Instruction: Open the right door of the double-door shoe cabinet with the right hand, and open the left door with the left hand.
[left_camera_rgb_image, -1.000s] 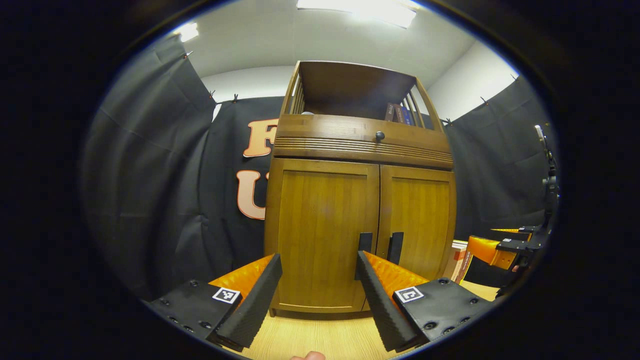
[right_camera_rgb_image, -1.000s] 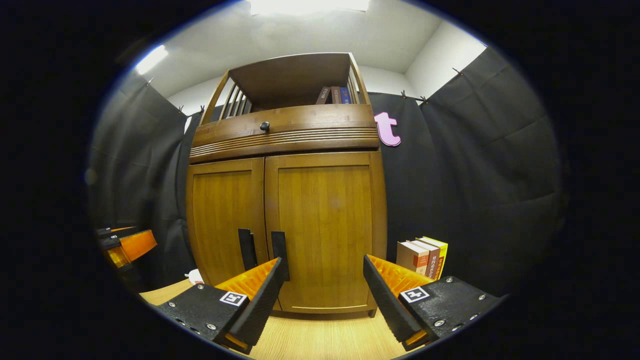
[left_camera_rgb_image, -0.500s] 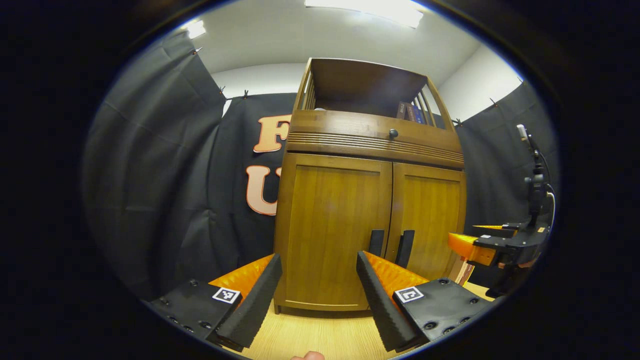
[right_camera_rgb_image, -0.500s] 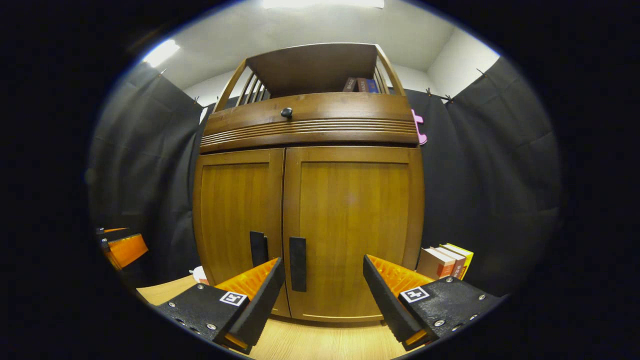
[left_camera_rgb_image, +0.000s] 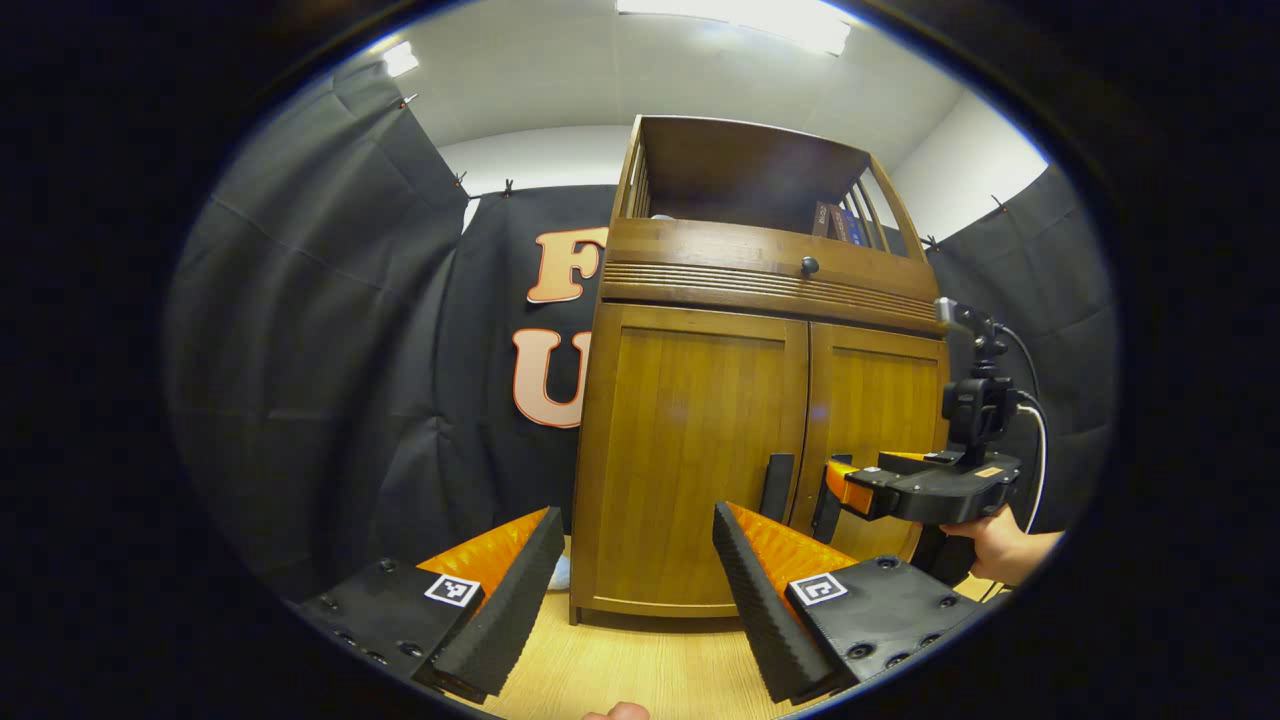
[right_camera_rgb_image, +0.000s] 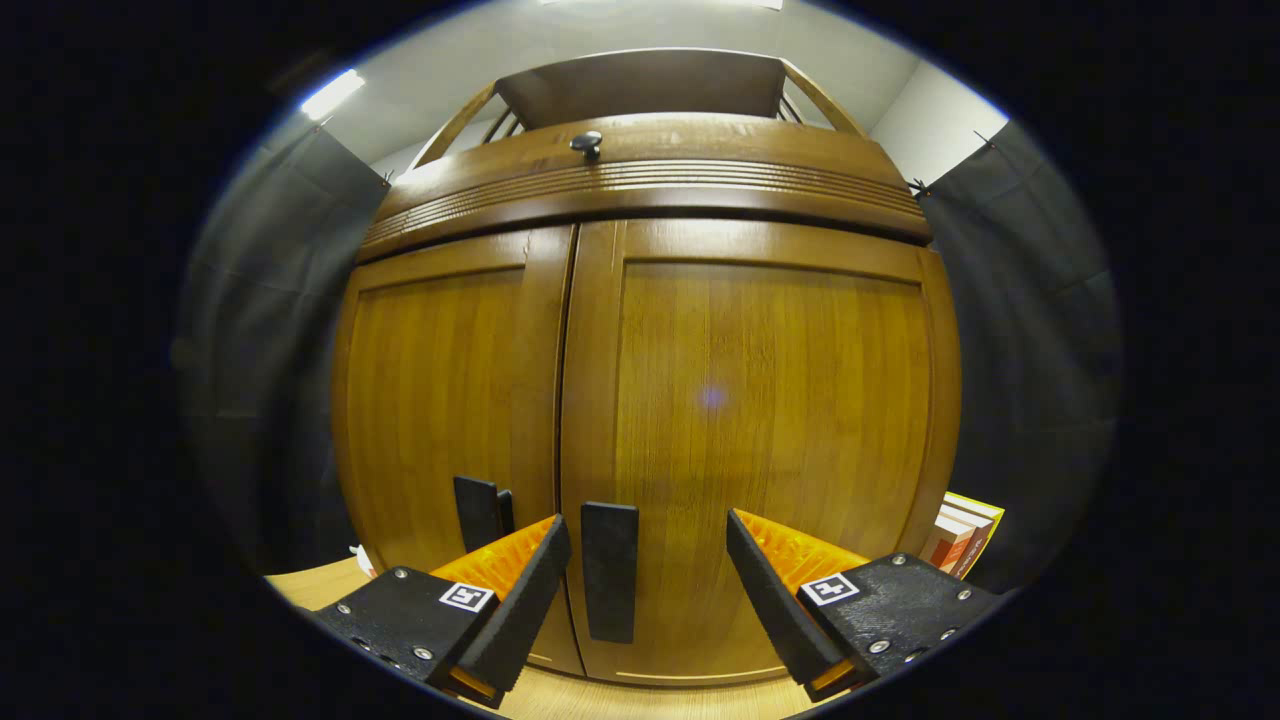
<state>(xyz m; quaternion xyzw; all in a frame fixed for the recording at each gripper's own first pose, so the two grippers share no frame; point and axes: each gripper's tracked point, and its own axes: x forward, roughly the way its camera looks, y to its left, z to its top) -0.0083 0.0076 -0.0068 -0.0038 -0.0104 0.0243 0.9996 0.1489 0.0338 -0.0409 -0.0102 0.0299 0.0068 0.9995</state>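
Shoe cabinet (right_camera_rgb_image: 700, 400) stands on the table, both doors shut. Right gripper (right_camera_rgb_image: 645, 590), fingers spread, sits close before the right door's handle (right_camera_rgb_image: 609, 585). Left gripper (left_camera_rgb_image: 635, 590), also spread, farther back.

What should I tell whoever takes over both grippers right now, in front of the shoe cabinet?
Right gripper: open, empty, close in front of the right door, its fingers either side of the right handle but not closed on it.
Left gripper: open, empty, farther back from the cabinet, roughly facing the left door and short of the left handle.
Done: nothing is open; both doors are shut.
Left: close the right gripper on the right handle and pull that door open, then bring the left gripper to the left handle and open the left door.
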